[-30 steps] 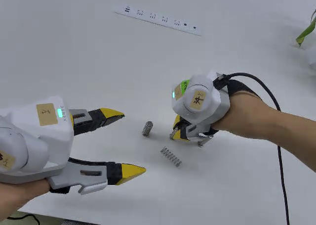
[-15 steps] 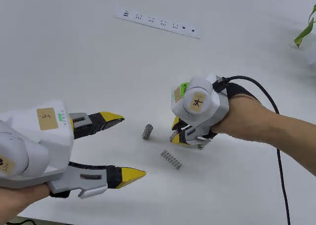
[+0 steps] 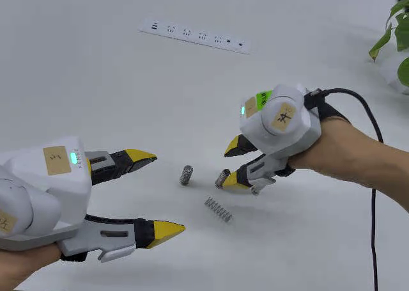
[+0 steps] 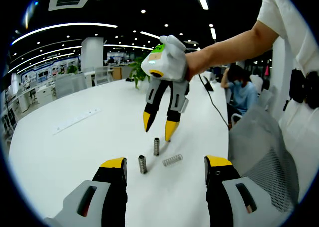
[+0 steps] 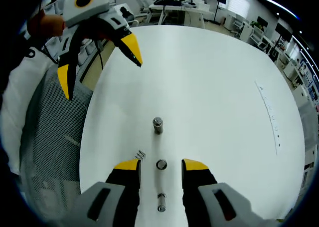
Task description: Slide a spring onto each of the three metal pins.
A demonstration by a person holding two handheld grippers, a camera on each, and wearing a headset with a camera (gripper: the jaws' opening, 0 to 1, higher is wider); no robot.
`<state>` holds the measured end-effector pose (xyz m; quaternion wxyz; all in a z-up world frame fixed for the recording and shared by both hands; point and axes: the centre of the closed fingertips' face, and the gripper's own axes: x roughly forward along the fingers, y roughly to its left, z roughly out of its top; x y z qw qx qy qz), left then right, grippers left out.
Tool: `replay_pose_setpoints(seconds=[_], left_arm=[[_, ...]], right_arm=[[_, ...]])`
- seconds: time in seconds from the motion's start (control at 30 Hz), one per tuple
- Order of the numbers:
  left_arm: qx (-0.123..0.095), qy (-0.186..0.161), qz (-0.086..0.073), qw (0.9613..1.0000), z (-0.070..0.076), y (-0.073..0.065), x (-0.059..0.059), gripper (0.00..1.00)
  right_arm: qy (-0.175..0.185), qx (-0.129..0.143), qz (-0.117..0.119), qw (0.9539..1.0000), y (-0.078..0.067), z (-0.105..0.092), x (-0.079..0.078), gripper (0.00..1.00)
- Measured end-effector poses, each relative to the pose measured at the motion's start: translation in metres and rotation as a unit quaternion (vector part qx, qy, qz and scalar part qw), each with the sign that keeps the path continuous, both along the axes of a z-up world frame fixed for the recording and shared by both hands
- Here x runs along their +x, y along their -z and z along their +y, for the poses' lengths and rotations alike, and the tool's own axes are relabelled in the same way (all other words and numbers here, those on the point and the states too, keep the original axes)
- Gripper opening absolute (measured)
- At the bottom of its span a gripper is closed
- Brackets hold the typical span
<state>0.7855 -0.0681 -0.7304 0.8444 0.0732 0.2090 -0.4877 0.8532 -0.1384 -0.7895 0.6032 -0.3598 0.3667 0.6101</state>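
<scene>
Risk first: the right gripper [image 3: 231, 165] has its jaws moderately apart and holds nothing, with the tips straddling the nearer sprung pin [image 3: 222, 178]. The lower tip is just beside the pin; I cannot tell whether they touch. The pin stands free on the desk [image 3: 96, 80], so a brush from that tip would likely topple it and spill its spring. Second risk: the loose spring [image 3: 218, 209] lies flat, so an off-centre pinch could send it skidding or rolling.

The left gripper [image 3: 153, 193] has its jaws wide apart and empty.

Placed from the loose spring, head view:
- nearer sprung pin: just beyond
- second sprung pin [image 3: 186, 174]: beyond, to the left
- left gripper: well to the left
- bare third pin [image 5: 161, 202], apparently: beyond and right, under the right gripper; standing or lying, cannot tell
- power strip [image 3: 195, 35]: far beyond

Judged two of three done; the loose spring is for the last pin.
</scene>
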Motion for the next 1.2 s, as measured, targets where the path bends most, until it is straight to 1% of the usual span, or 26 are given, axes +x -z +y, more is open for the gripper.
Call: replay_pose_setpoints(seconds=[0.1,0.2,0.33,0.43,0.5,0.53,0.6,0.67,0.73,0.77,0.83,0.87,0.93,1.0,1.07,1.1,1.13,1.17,1.2], left_arm=[[0.002,0.002,-0.002,1.0000,0.000,0.000,0.001,0.64],[0.004,0.004,-0.004,1.0000,0.001,-0.001,0.001,0.64],[0.010,0.009,-0.006,0.9999,0.002,-0.001,0.000,0.64],[0.015,0.011,-0.007,0.9998,0.002,-0.001,0.001,0.64],[0.019,0.013,-0.007,0.9997,0.002,-0.001,0.001,0.64],[0.022,0.014,-0.007,0.9996,0.001,-0.001,0.001,0.64],[0.027,0.018,-0.008,0.9994,0.000,-0.001,0.000,0.64],[0.032,0.023,-0.009,0.9992,-0.002,0.000,0.000,0.64],[0.040,0.030,-0.010,0.9987,-0.004,0.001,-0.001,0.63],[0.048,0.035,-0.012,0.9982,-0.004,0.002,-0.001,0.63],[0.055,0.041,-0.012,0.9976,-0.005,0.003,-0.002,0.63],[0.061,0.047,-0.014,0.9969,-0.007,0.003,-0.003,0.63],[0.072,0.056,-0.016,0.9957,-0.007,0.006,-0.002,0.62],[0.078,0.062,-0.016,0.9949,-0.009,0.007,-0.003,0.61],[0.089,0.074,-0.018,0.9931,-0.012,0.009,-0.003,0.60],[0.098,0.083,-0.019,0.9915,-0.014,0.010,-0.004,0.60],[0.105,0.090,-0.019,0.9903,-0.015,0.012,-0.005,0.59],[0.114,0.097,-0.021,0.9885,-0.016,0.014,-0.006,0.58],[0.126,0.108,-0.026,0.9858,-0.019,0.017,-0.006,0.58]], right_arm=[[0.016,0.022,0.003,0.9996,-0.014,-0.007,-0.004,0.39],[0.026,0.038,-0.003,0.9990,-0.022,-0.015,-0.008,0.44],[0.055,0.055,-0.004,0.9970,-0.028,-0.031,-0.011,0.48],[0.082,0.078,-0.006,0.9935,-0.037,-0.045,-0.014,0.52],[0.093,0.090,-0.007,0.9916,-0.041,-0.053,-0.016,0.54],[0.101,0.095,-0.007,0.9903,-0.043,-0.060,-0.017,0.54],[0.118,0.104,-0.003,0.9875,-0.044,-0.071,-0.020,0.56],[0.131,0.113,0.002,0.9848,-0.044,-0.079,-0.025,0.61],[0.140,0.124,0.000,0.9824,-0.044,-0.088,-0.029,0.67],[0.144,0.129,-0.001,0.9812,-0.044,-0.094,-0.032,0.68],[0.153,0.134,-0.001,0.9791,-0.042,-0.101,-0.034,0.69],[0.165,0.140,0.003,0.9764,-0.039,-0.107,-0.036,0.69],[0.178,0.148,0.006,0.9729,-0.036,-0.116,-0.038,0.71],[0.182,0.152,0.005,0.9714,-0.035,-0.120,-0.043,0.73],[0.190,0.162,0.006,0.9685,-0.034,-0.124,-0.048,0.76],[0.195,0.166,0.008,0.9666,-0.033,-0.127,-0.050,0.76],[0.198,0.168,0.008,0.9657,-0.032,-0.129,-0.052,0.77],[0.200,0.170,0.008,0.9649,-0.031,-0.131,-0.053,0.77],[0.204,0.175,0.010,0.9630,-0.030,-0.133,-0.056,0.78]])
